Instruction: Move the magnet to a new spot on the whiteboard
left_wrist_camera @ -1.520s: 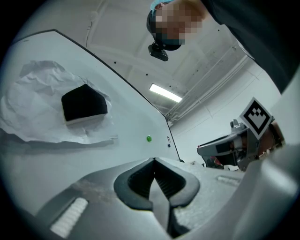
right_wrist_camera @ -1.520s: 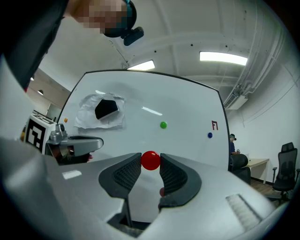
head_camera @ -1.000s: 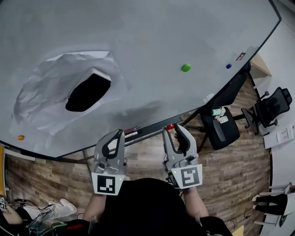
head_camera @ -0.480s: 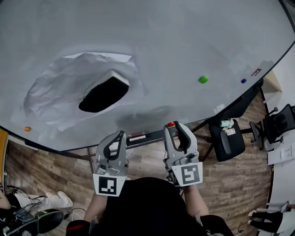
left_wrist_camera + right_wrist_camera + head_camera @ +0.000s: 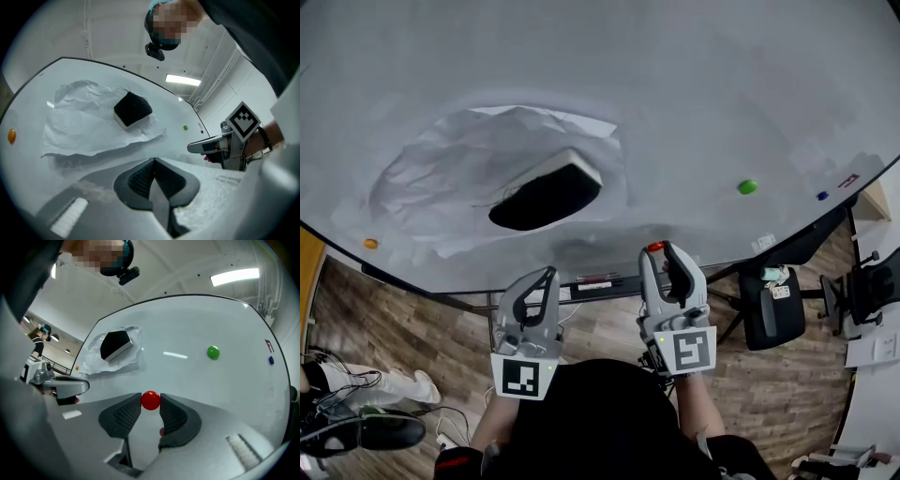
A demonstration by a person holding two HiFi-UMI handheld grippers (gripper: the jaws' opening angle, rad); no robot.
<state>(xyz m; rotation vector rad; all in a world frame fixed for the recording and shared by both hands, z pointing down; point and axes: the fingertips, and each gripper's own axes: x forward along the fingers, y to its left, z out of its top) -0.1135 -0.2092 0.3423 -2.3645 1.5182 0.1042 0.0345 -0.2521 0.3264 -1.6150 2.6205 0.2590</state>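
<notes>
Near the lower edge of the whiteboard (image 5: 694,103), about midway along it, the right tool (image 5: 663,255) is gripping the red magnet (image 5: 150,400) at its jaw tips. The jaws are standing fairly wide and clamping the magnet on both sides. Whether the magnet is touching the whiteboard cannot be told.

Beside it, to the left and just below the same edge, the left tool (image 5: 153,161) is pointing at the whiteboard with its jaws pressed together and nothing between them.

Across the left half of the whiteboard a crumpled paper (image 5: 441,187) is lying flat, and a black eraser (image 5: 546,195) is sitting on its right part. An orange magnet (image 5: 370,244) is sticking near the lower left edge, just beside the paper. A green magnet (image 5: 748,187) is sitting toward the lower right, well apart from the red magnet, and a blue magnet (image 5: 822,196) is sitting farther right, near the right edge.

Under the lower edge a tray (image 5: 591,279) is running between the two tools. A dark chair (image 5: 772,302) is standing on the wooden floor (image 5: 394,319) to the right.
</notes>
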